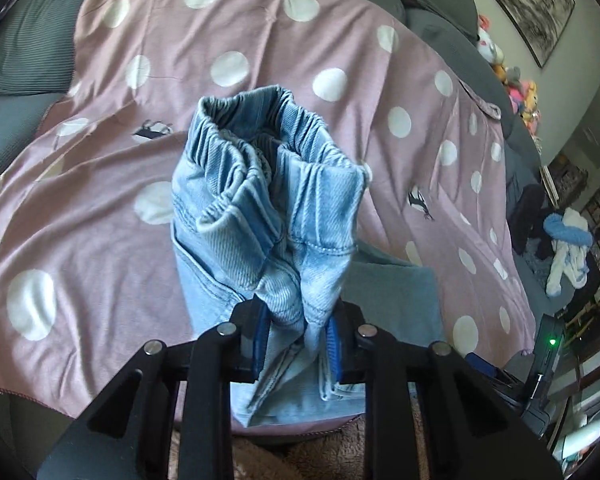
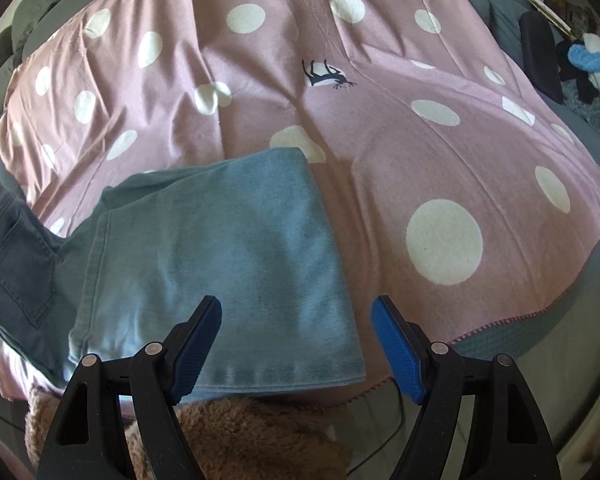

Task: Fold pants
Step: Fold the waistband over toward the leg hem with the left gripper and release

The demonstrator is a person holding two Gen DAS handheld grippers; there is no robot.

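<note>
The pants' waistband (image 1: 276, 152) is clamped by the left gripper (image 1: 298, 336); the legs (image 2: 228, 248) lie just ahead of the open, empty right gripper (image 2: 296, 344).

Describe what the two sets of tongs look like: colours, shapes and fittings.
Both the left tongs and the right tongs have black angular linkage arms with triangular cut-outs and round silver pivot pins. Their fingers carry ribbed blue pads. No cables, markings, sleeves or hands show.
</note>
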